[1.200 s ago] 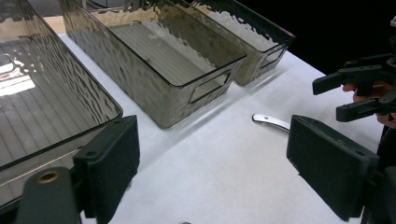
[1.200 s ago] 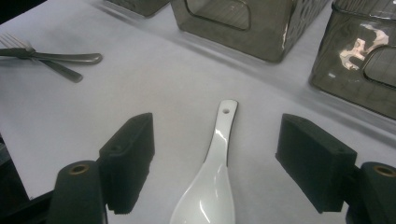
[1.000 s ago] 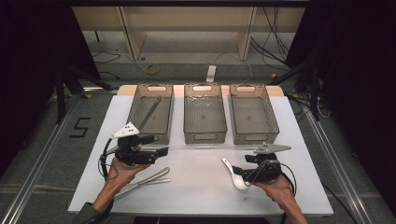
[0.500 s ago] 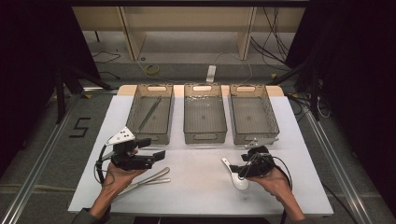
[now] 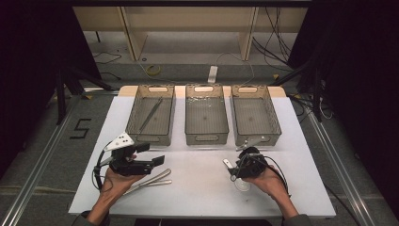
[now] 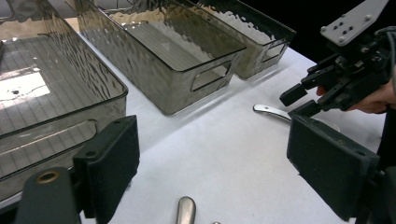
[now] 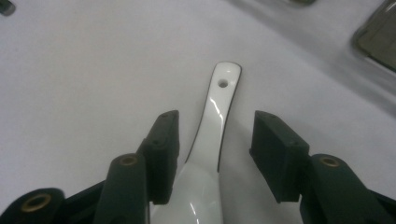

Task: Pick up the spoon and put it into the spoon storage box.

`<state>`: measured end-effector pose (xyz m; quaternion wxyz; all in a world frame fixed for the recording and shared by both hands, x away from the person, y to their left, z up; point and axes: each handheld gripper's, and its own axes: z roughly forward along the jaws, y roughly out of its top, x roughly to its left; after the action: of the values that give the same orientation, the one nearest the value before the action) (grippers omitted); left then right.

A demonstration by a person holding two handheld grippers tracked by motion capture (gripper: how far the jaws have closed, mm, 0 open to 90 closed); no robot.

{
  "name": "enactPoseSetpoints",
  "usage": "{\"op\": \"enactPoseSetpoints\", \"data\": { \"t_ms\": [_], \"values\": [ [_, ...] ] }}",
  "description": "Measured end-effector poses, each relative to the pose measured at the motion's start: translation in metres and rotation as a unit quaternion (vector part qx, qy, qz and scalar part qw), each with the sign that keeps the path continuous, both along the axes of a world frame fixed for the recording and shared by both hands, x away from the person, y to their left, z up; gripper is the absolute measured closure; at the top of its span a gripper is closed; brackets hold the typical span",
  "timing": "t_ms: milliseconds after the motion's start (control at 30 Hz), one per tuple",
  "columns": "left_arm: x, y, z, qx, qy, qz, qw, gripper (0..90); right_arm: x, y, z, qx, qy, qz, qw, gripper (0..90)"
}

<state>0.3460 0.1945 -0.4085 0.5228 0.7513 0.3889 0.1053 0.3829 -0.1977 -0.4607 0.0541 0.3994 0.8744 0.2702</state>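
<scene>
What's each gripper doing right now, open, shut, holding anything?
Left gripper: open, nothing between its fingers.
Right gripper: open, its fingers have just been closing around the white spoon handle, not yet pressing on it.

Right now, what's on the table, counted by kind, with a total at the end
Clear grey bins: 3, the left bin, the middle bin and the right bin
White spoon: 1, between the right gripper jaws, which have just been closing
Metal tongs: 1, on the table
Thin metal utensil: 1, in the left bin
Total: 6
</scene>
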Motion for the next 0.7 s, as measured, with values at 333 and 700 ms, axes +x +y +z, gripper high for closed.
{"op": "enactPoseSetpoints", "data": {
  "t_ms": [333,700],
  "values": [
    [-0.001,-0.004,0.0,0.01,-0.003,-0.008,0.9999,16.8,0.001,0.006,-0.006,-0.023,0.014,0.007,0.9996,64.2],
    [-0.001,-0.003,0.0,0.016,-0.006,-0.008,0.9998,17.2,0.0,0.011,-0.006,-0.035,0.011,0.01,0.9993,74.2]
  ]
}}
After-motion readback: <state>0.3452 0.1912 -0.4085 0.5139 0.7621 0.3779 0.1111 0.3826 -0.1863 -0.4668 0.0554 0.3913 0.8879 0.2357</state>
